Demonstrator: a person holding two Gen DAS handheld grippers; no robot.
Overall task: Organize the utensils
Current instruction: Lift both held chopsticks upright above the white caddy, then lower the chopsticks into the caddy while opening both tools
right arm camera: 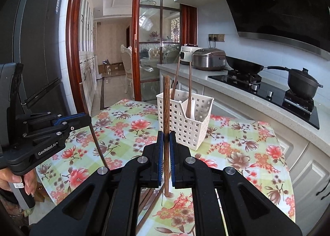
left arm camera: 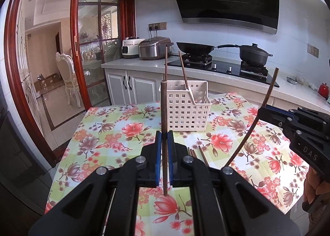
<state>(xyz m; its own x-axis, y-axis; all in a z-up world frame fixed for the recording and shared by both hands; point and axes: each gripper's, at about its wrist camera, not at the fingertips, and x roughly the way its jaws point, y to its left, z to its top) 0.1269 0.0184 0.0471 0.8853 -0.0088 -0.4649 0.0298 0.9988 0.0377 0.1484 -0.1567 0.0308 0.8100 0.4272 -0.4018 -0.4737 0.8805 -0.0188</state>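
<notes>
Left wrist view: both tongs (left arm camera: pixel 164 139) (right arm camera: pixel 166 139) pinch upright chopsticks (left arm camera: pixel 164 124) (right arm camera: pixel 166 112) (near basket (left arm camera: pixel 186 108)).

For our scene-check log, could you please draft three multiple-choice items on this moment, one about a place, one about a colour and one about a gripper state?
1. Where does the white basket stand?
A. On the floral tablecloth
B. On the stove
C. On the floor

2. What colour are the pads of the left gripper?
A. Red
B. Blue
C. Yellow

3. What is the right gripper doing?
A. Open and holding nothing
B. Shut on a spoon
C. Shut on a wooden chopstick

Answers:
1. A, since the basket's base rests on the flowered cloth near the table's far edge.
2. B, as blue strips line both fingers.
3. C, because the brown stick stands upright, pinched between the two pads.
</notes>
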